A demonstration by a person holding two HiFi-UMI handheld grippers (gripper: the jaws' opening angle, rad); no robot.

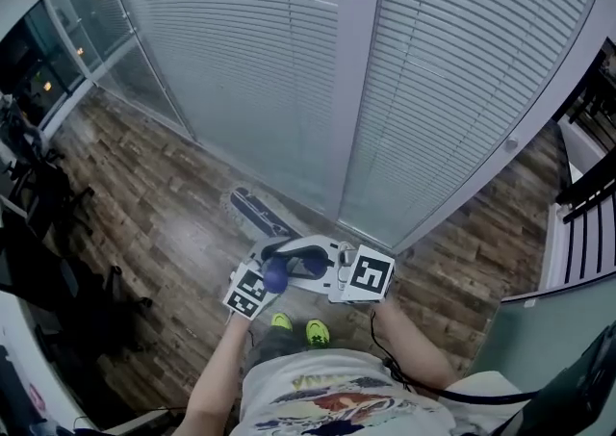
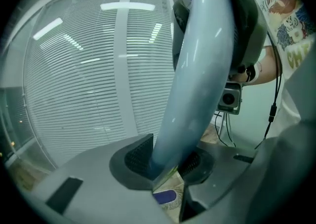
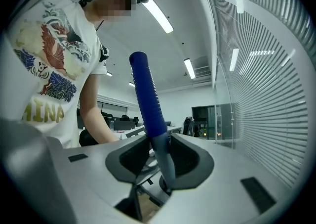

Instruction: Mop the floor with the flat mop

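The flat mop head [image 1: 258, 213] lies on the wood floor close to the glass wall, and shows again as the mop head [image 2: 165, 197] below the jaws in the left gripper view. The pale mop pole [image 2: 197, 79] runs up between the jaws of my left gripper [image 2: 165, 161], whose pads press on it. My right gripper [image 3: 160, 156] is shut on the pole just under the blue grip [image 3: 146, 99]. In the head view the left gripper [image 1: 272, 261] and right gripper [image 1: 310, 269] meet at the blue grip [image 1: 276, 276] in front of the person.
A glass wall with closed blinds [image 1: 385, 68] stands just beyond the mop head. Dark chairs and equipment [image 1: 38, 203] crowd the left side. A black railing [image 1: 587, 184] and a white ledge are at the right. The person's green shoes [image 1: 316, 331] are below the grippers.
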